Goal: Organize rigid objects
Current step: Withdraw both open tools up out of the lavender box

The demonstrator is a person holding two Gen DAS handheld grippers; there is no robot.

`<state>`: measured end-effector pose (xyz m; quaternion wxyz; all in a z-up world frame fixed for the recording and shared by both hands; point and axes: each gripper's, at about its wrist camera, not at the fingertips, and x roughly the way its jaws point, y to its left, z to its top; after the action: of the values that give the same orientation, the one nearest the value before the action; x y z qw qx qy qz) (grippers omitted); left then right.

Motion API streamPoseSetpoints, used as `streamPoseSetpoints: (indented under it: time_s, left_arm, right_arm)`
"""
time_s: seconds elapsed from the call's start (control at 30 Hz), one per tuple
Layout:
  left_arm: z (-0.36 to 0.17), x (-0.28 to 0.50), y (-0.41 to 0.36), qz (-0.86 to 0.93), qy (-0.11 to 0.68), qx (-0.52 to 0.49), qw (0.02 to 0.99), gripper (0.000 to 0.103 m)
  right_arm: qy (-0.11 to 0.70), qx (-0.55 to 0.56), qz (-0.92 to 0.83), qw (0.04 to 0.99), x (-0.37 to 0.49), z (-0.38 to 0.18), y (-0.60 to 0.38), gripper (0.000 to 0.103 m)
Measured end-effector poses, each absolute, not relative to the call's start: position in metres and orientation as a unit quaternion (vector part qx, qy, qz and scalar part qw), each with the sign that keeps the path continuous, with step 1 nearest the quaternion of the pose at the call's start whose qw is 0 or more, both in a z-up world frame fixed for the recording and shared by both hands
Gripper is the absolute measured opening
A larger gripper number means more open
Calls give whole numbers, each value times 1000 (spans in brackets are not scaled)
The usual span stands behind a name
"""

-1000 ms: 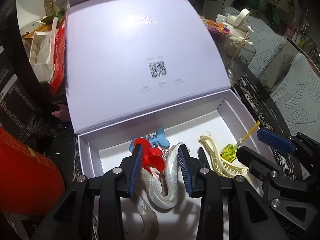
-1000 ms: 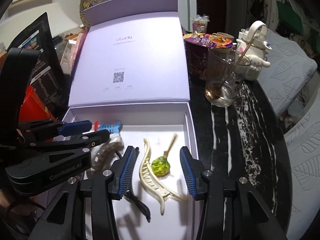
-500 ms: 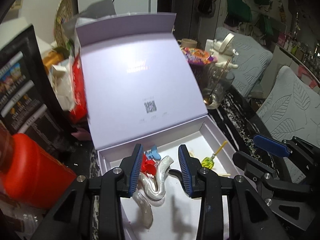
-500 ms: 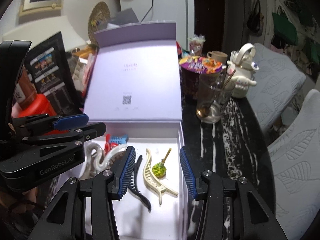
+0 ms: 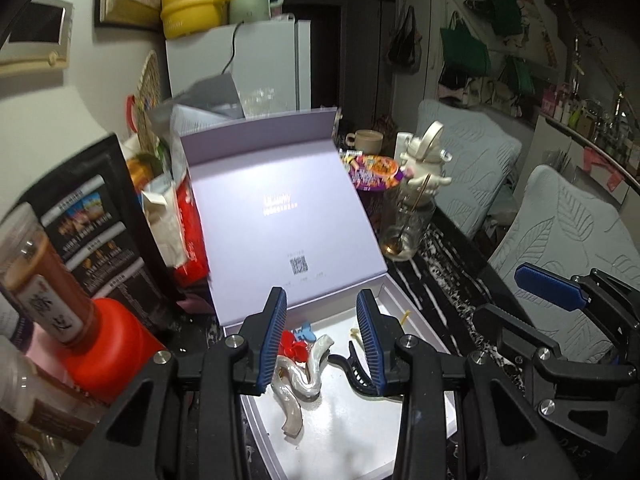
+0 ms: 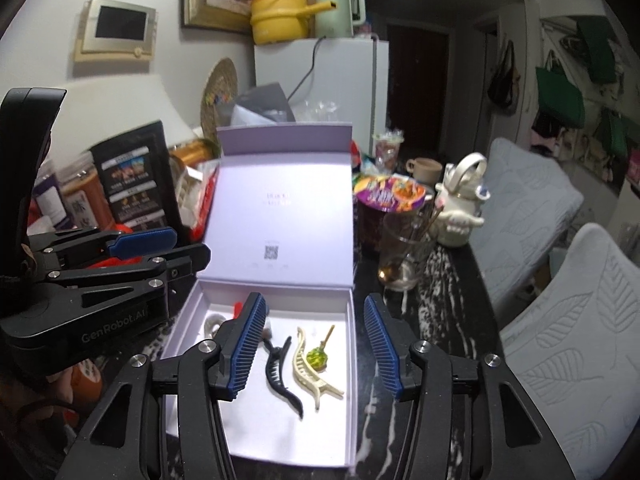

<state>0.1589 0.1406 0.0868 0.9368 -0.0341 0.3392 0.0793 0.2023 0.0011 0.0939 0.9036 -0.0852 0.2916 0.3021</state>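
On black marble table — lavender box, fridge behind, seemingly.

Both grippers side by side, tilted downward, empty-jawed

The left gripper, black plastic with two fingers faced in blue ribbed pads, points forward and down. Its jaws stand a little apart, with nothing pinched between them. Off to its right, level with it and angled slightly inward, is the right gripper, of the same black build with blue pads. Its jaws have just been opening and now stand wider than the left's, also gripping nothing.
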Motion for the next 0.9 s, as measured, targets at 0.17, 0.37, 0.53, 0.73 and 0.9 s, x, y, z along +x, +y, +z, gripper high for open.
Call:
streamPoseSetpoints:
  time_s: [0.17,0.37,0.53,0.73,0.9]
  left_arm:
    - [101,145,135,81,325,-31,942,36]
    - [113,126,130,92,309,-24,946,64]
    - [125,103,123,116,272,0,955,93]
    - [133,81,113,123,256,13,959,100]
    - [134,62,101,108,249,17,962,100]
  right_arm:
    - [266,-83,298,913,185,113,-10,67]
    - [244,-87,290,921,165,128,-20,75]
    - [231,-89,286,926,148,134,-29,80]
    - [222,-82,287,928,127,138,-43,86]
    - [219,-79,285,930,110,137,-55,89]
